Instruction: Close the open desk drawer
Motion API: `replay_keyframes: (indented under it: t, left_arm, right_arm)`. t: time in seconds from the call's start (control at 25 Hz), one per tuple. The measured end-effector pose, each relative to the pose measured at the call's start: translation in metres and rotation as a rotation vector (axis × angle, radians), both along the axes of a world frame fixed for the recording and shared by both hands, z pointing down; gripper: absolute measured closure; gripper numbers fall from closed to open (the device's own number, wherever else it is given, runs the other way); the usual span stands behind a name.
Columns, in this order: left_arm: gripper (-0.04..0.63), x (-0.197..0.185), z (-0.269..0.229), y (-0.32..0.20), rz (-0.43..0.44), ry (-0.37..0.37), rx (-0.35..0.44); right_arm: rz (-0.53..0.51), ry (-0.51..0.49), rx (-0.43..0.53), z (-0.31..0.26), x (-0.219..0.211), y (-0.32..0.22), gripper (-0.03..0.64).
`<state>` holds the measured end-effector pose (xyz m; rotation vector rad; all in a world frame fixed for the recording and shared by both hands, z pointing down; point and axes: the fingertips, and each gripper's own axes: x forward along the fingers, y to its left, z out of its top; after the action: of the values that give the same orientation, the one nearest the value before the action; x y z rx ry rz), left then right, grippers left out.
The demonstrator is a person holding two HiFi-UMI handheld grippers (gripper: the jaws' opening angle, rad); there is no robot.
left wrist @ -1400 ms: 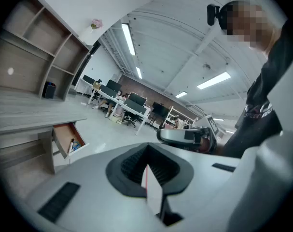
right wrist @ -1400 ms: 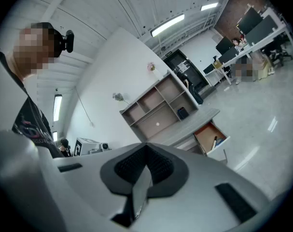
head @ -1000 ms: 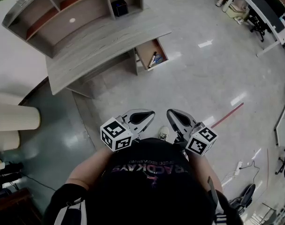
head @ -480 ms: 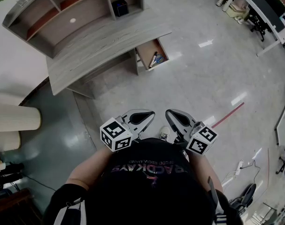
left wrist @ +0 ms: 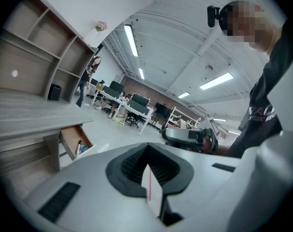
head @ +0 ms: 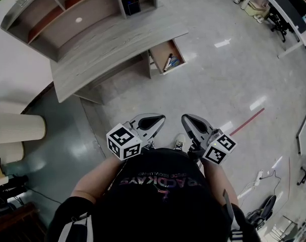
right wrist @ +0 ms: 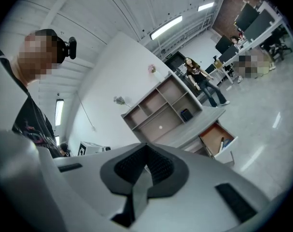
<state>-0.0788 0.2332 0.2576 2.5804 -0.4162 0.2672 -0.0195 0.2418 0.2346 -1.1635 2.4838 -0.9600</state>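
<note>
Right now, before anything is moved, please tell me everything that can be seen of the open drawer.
The drawer hangs pulled out from under the right end of the grey wood-look desk, above the shiny floor. Its inside looks like orange-brown wood, and its front panel is pale. A dark slim item and a blue item lie in it, both too small to identify. Nothing but the desk and these contents touches it.

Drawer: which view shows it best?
Head view: the drawer shows whole from above, open, items inside. Right gripper view: drawer at a slant. Left gripper view: drawer small, side-on.
</note>
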Motion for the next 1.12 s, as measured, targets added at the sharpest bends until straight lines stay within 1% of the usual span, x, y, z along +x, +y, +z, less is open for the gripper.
replay_keyframes:
  t: [0.24, 0.36, 0.56, 0.76, 0.96, 1.12]
  left_arm:
    - [0.585, -0.02, 0.0, -0.019, -0.007, -0.002, 0.002]
    - [0.586, -0.028, 0.001, -0.03, -0.006, -0.003, 0.002]
    - [0.586, -0.035, 0.0, -0.044, 0.006, 0.001, 0.016]
    - [0.586, -0.043, 0.001, -0.061, -0.01, -0.001, 0.038]
    - [0.585, -0.05, 0.005, -0.074, -0.038, -0.015, 0.057]
    - [0.586, -0.048, 0.01, -0.083, -0.06, -0.037, 0.082]
  right_arm:
    - [0.011, 0.033, 0.011, 0.001, -0.019, -0.018, 0.6]
    - [0.03, 0.035, 0.012, 0.0, -0.026, -0.026, 0.6]
    - [0.069, 0.029, 0.005, -0.002, -0.03, -0.037, 0.6]
    - [0.095, 0.044, 0.007, -0.004, -0.033, -0.049, 0.6]
    - [0.082, 0.063, -0.005, 0.0, -0.038, -0.059, 0.6]
    - [0.065, 0.056, -0.008, 0.005, -0.034, -0.072, 0.6]
